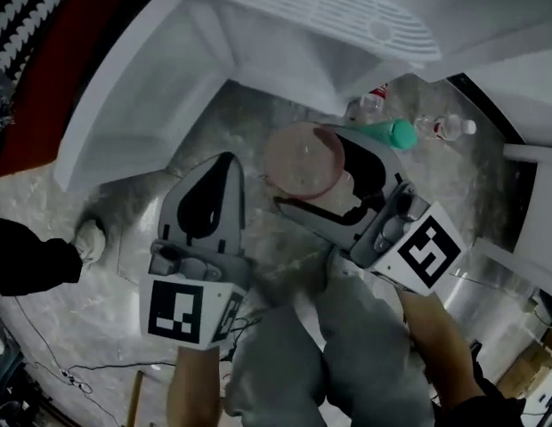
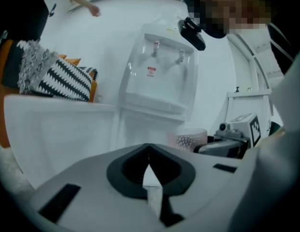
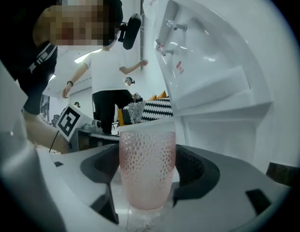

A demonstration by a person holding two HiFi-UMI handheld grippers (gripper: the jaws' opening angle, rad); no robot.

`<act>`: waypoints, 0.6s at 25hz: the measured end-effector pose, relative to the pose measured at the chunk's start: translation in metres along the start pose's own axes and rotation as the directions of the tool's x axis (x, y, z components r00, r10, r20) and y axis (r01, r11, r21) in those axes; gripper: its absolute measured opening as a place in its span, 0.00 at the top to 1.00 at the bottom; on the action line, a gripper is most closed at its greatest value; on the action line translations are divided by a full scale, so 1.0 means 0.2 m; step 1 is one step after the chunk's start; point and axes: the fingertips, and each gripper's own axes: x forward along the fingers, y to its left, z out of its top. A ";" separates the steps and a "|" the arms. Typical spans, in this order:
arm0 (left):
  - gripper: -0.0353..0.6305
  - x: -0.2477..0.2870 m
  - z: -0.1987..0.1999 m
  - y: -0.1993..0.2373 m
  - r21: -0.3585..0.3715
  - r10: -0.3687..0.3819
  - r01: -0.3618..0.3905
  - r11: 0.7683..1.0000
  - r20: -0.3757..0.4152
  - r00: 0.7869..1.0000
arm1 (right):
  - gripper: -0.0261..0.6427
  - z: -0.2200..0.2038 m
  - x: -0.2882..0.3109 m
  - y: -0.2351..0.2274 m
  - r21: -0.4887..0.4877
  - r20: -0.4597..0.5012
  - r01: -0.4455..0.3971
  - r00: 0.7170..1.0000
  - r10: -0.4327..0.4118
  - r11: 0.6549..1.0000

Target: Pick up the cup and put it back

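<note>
A pink dimpled cup (image 1: 298, 158) hangs upright in front of the white water dispenser (image 1: 329, 25), above the marble floor. My right gripper (image 1: 299, 167) is shut on it, one jaw on each side. The right gripper view shows the cup (image 3: 147, 170) filling the gap between the dark pads of that gripper (image 3: 147, 180). My left gripper (image 1: 224, 160) hovers just left of the cup, shut and holding nothing. In the left gripper view its jaws (image 2: 149, 151) meet at the tips, and the cup (image 2: 191, 139) shows ahead to the right with the right gripper (image 2: 230, 146) behind it.
A green bottle (image 1: 383, 133) and clear plastic bottles (image 1: 445, 127) lie on the floor right of the dispenser. A metal bin (image 1: 490, 301) stands at the right. A shoe (image 1: 91, 238) and a cable (image 1: 71, 376) are at the left. A person (image 3: 109, 81) stands behind.
</note>
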 end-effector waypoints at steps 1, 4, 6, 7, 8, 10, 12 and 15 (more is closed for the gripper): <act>0.93 0.04 -0.05 0.01 -0.004 -0.012 0.012 1.000 0.020 1.000 | 0.42 -0.07 0.02 -0.03 -0.016 0.008 -0.002 1.000 0.003 1.000; 0.93 0.14 -0.20 0.03 0.023 -0.047 0.046 0.999 0.059 0.997 | 0.42 -0.24 0.09 -0.11 -0.070 0.055 -0.016 0.998 0.020 0.997; 0.93 0.16 -0.31 0.07 0.032 -0.048 0.047 0.998 0.049 0.998 | 0.42 -0.35 0.11 -0.13 -0.091 0.056 -0.019 0.998 0.024 0.996; 0.93 0.18 -0.35 0.09 0.030 -0.045 0.043 0.999 0.051 0.998 | 0.42 -0.40 0.11 -0.14 -0.097 0.054 -0.016 0.998 0.021 0.995; 0.93 0.20 -0.38 0.11 0.030 -0.040 0.039 0.999 0.056 0.998 | 0.42 -0.44 0.10 -0.15 -0.101 0.054 -0.011 0.998 0.017 0.995; 0.93 0.24 -0.41 0.12 0.042 -0.037 0.034 0.999 0.064 0.997 | 0.42 -0.51 0.10 -0.18 -0.103 0.064 0.005 0.998 0.002 0.995; 0.93 0.27 -0.44 0.12 0.057 -0.036 0.033 0.998 0.059 0.998 | 0.42 -0.54 0.09 -0.21 -0.099 0.081 0.018 0.997 -0.010 0.995; 0.93 0.27 -0.48 0.14 0.032 -0.014 0.012 0.999 0.045 0.999 | 0.42 -0.57 0.08 -0.24 -0.087 0.103 0.034 0.994 -0.025 0.996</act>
